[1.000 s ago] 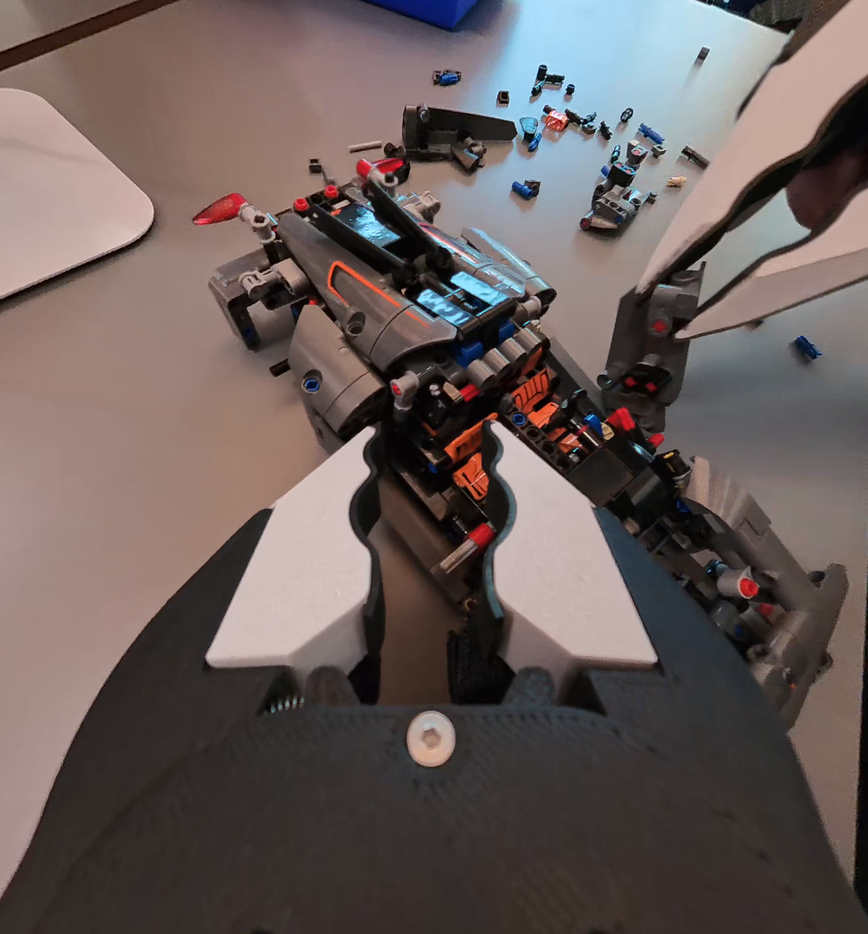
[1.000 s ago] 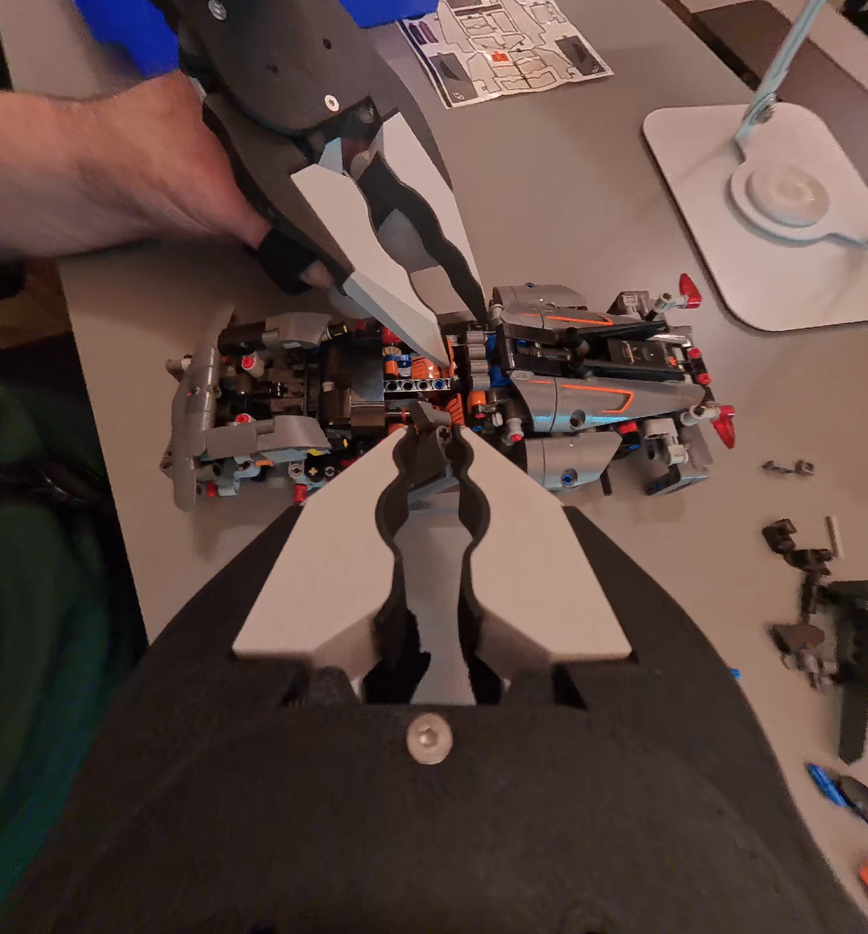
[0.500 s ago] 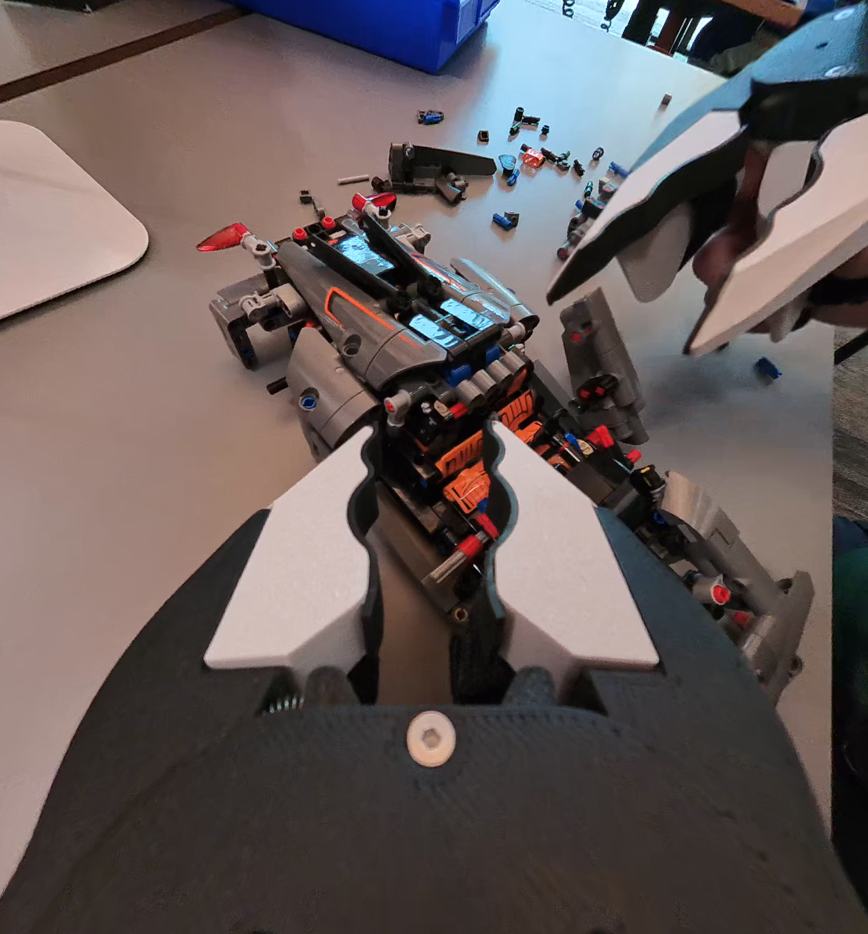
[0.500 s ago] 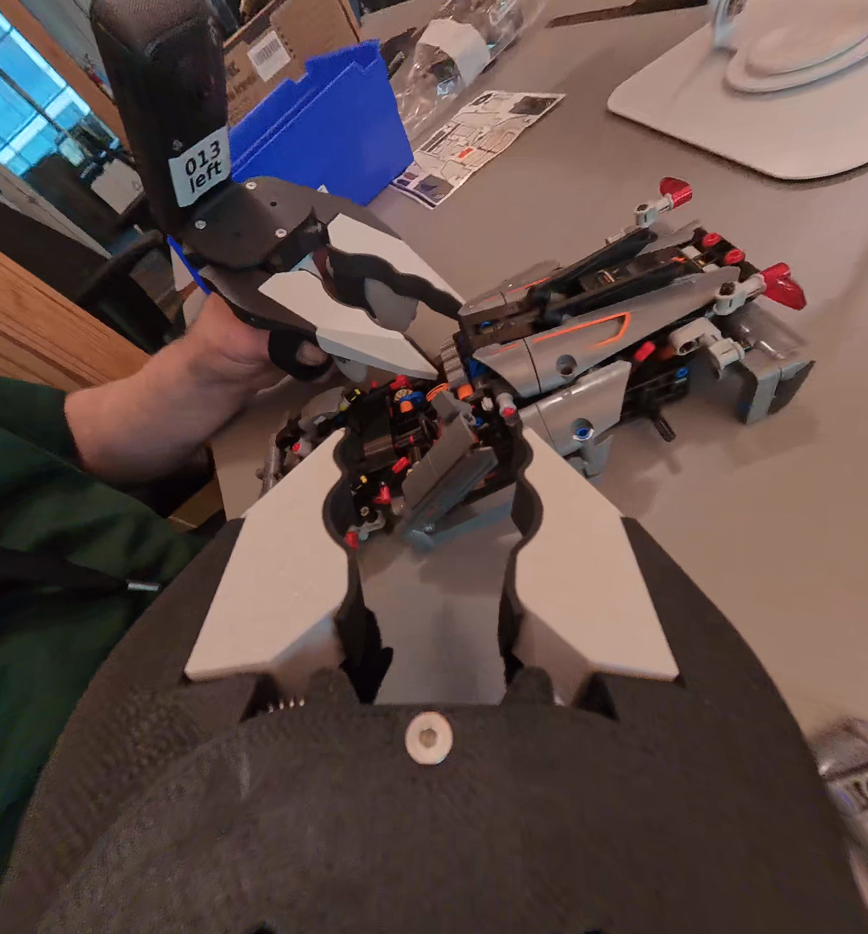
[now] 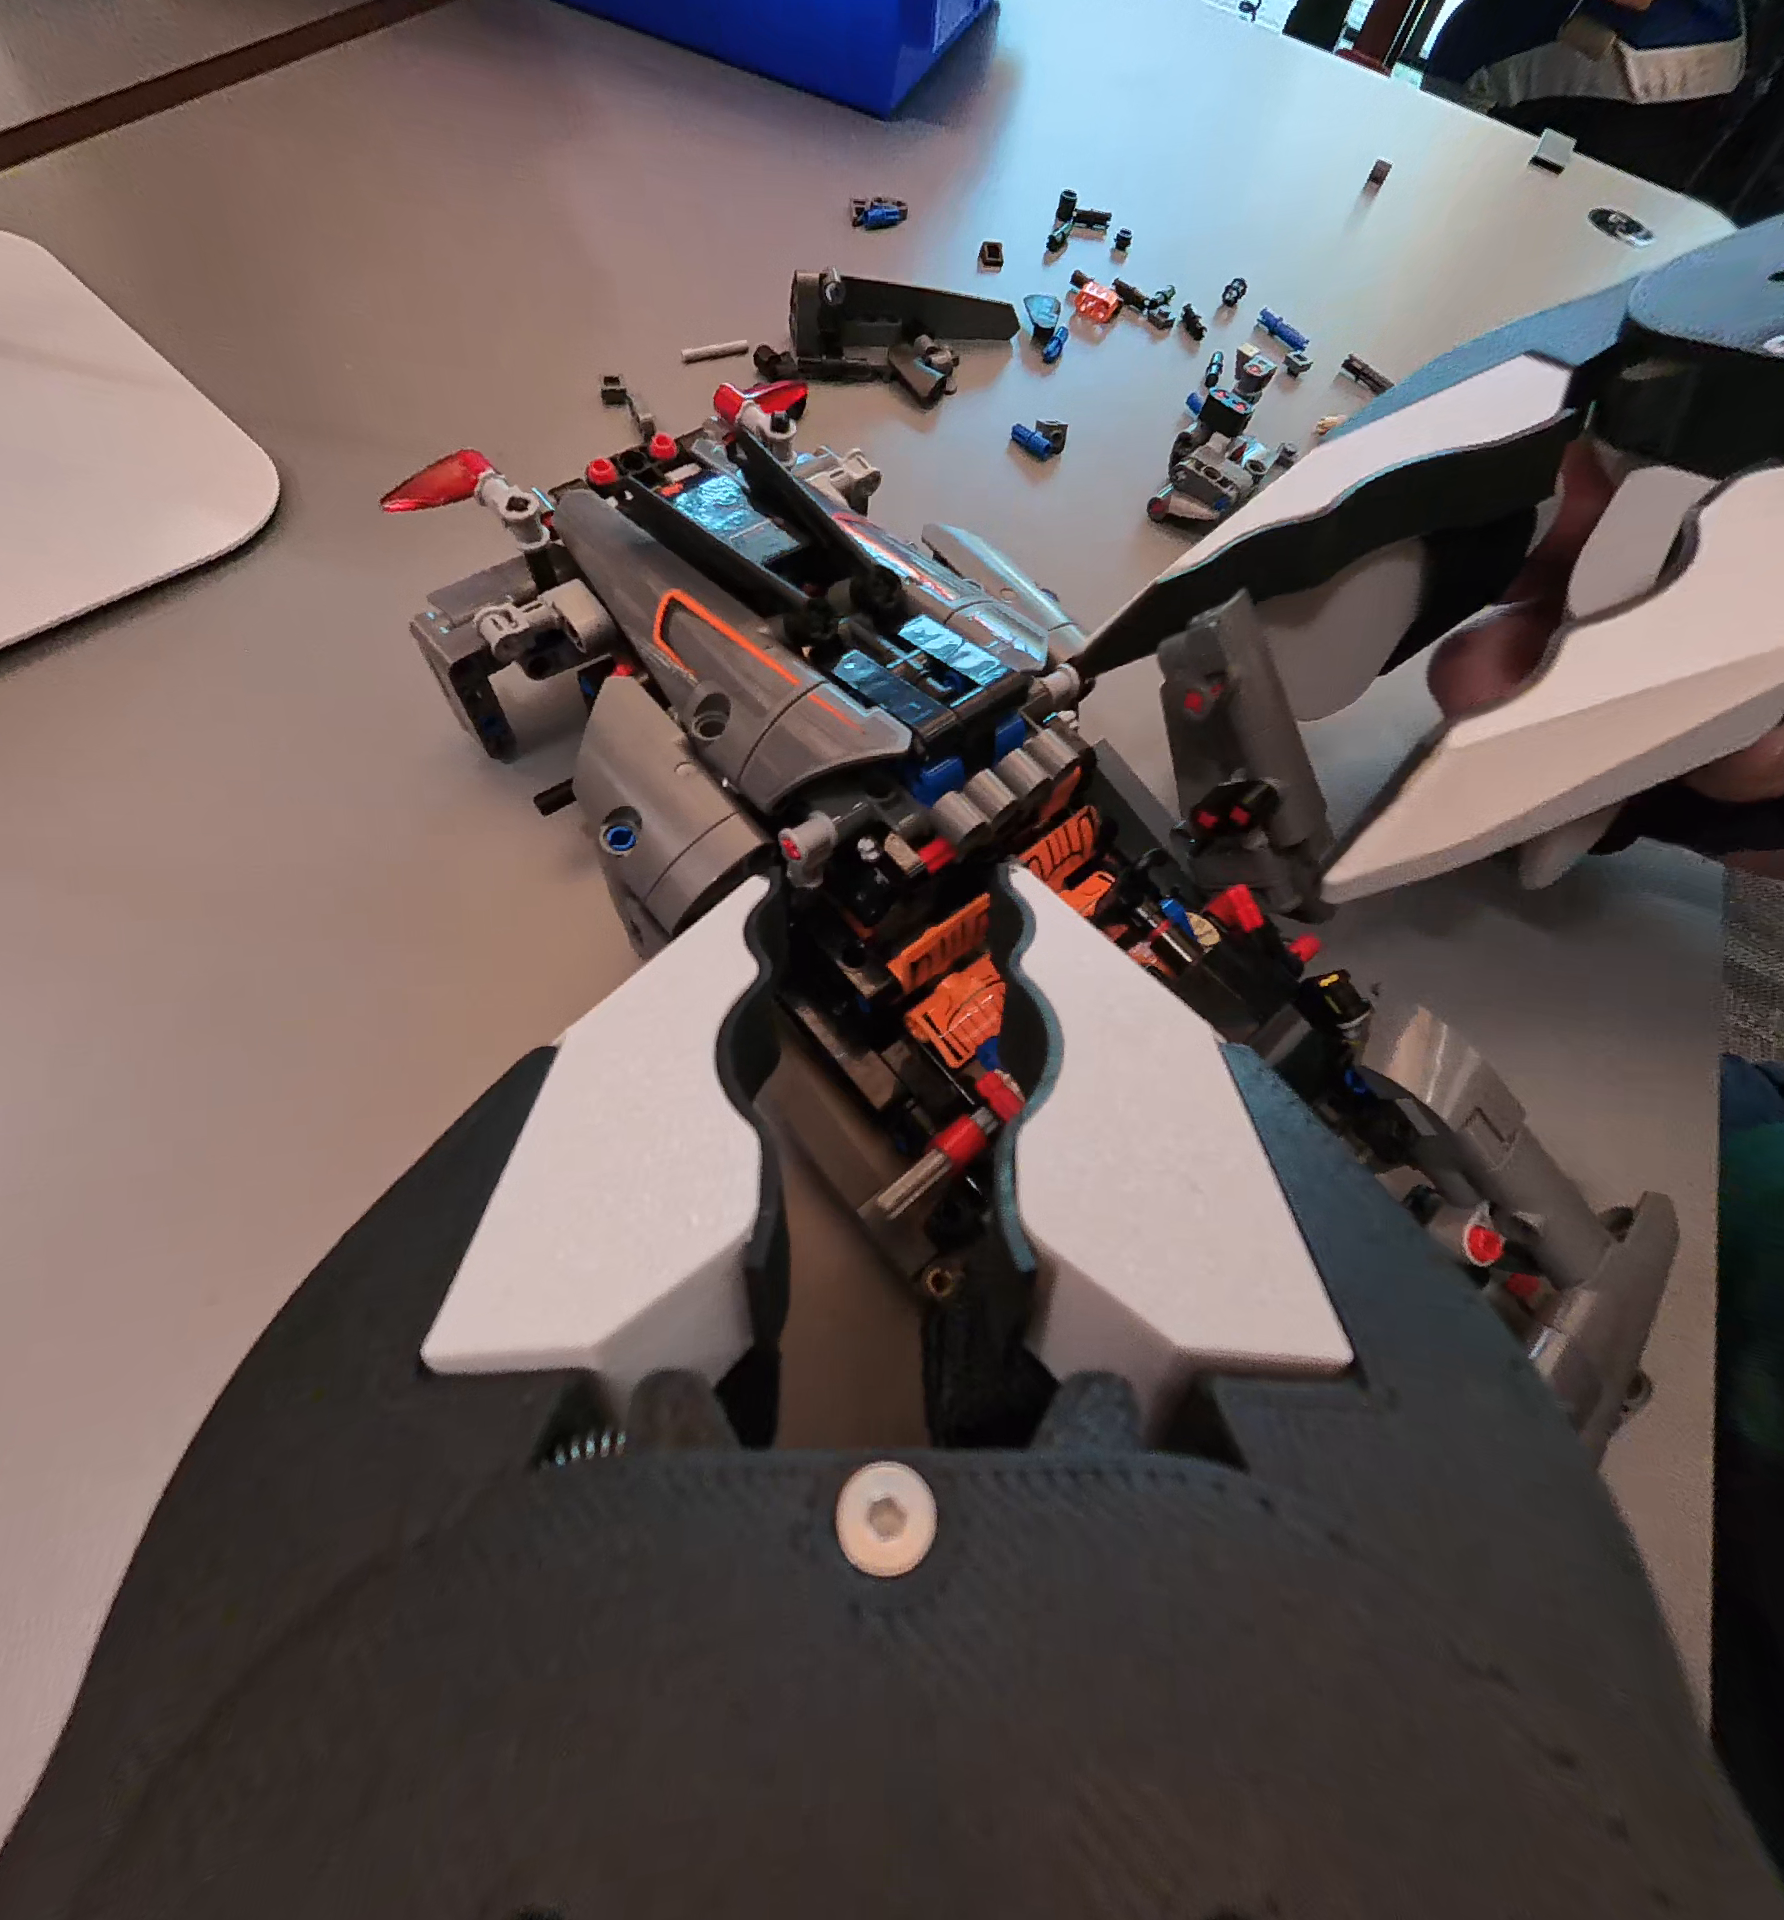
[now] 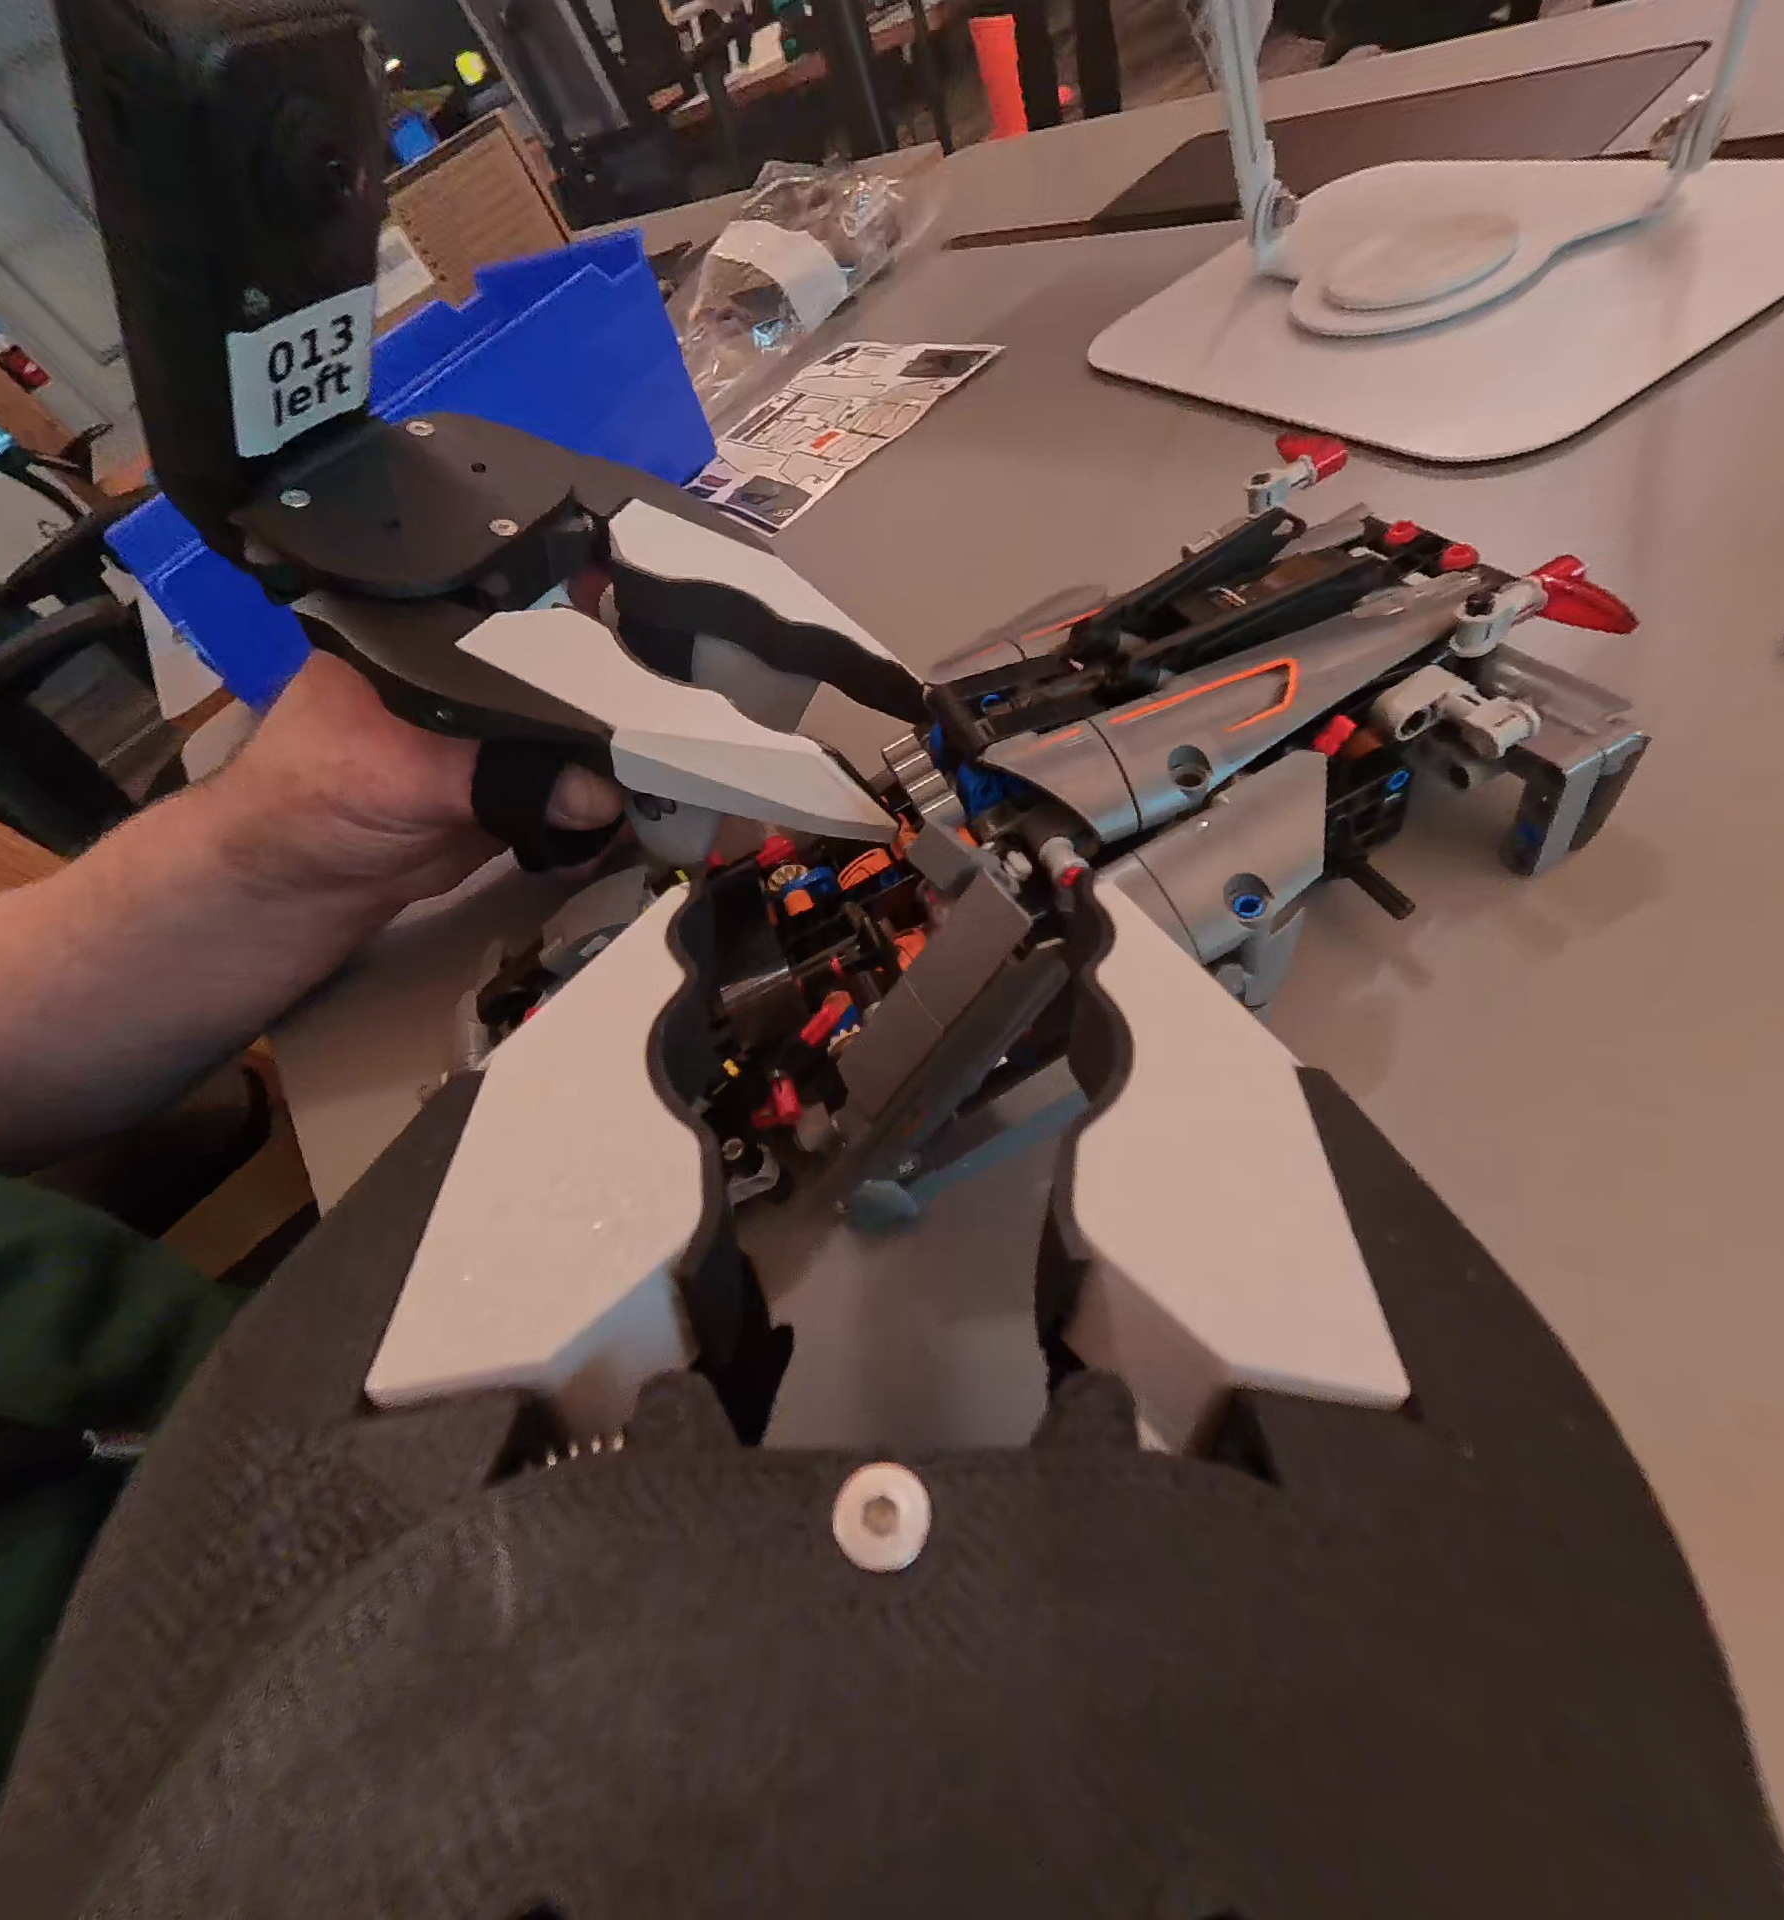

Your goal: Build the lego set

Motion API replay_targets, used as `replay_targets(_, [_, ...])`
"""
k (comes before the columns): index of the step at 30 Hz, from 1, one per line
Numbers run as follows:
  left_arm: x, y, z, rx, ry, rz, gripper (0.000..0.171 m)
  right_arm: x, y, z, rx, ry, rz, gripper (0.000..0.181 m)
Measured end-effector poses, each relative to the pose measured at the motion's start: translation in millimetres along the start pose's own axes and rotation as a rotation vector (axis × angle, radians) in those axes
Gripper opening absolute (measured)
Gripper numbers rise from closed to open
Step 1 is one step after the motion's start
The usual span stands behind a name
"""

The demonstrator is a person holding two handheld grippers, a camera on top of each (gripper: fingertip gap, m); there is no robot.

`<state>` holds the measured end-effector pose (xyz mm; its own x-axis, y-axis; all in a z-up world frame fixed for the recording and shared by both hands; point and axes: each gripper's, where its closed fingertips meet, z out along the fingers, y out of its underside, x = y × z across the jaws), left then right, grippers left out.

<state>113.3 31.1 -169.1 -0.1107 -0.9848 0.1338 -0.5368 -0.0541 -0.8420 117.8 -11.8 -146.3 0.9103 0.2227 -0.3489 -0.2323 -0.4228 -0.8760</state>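
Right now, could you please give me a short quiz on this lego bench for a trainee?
1. True or false: the right gripper is shut tight, with nothing between its fingers.
2. The bin behind the left gripper is: A red, B blue, C green?
3. In the left wrist view, do the loose pieces lie nearer or farther than the lego model?
Key: 1 false, its jaws stand wide around a grey panel; 2 B; 3 farther.

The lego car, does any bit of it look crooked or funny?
Yes. A grey panel on the lego car sticks up tilted instead of lying flush like the other body panels. It sits between the open fingers of the right gripper, which do not clamp it. The left gripper is open over the car's middle.
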Motion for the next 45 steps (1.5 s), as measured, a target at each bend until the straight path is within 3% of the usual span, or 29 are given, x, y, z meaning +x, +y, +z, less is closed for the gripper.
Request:
replay_targets(22, [-2.3,-2.0,5.6,-0.039,0.006,0.047,0.041,2.1,-0.9,4.1,0.017,0.035,0.028,0.07])
replay_targets(45, [-3.1,-0.1,7.1,-0.108,0.011,0.15,0.04,10.1,-3.6,6.5,0.039,0.063,0.12,0.054])
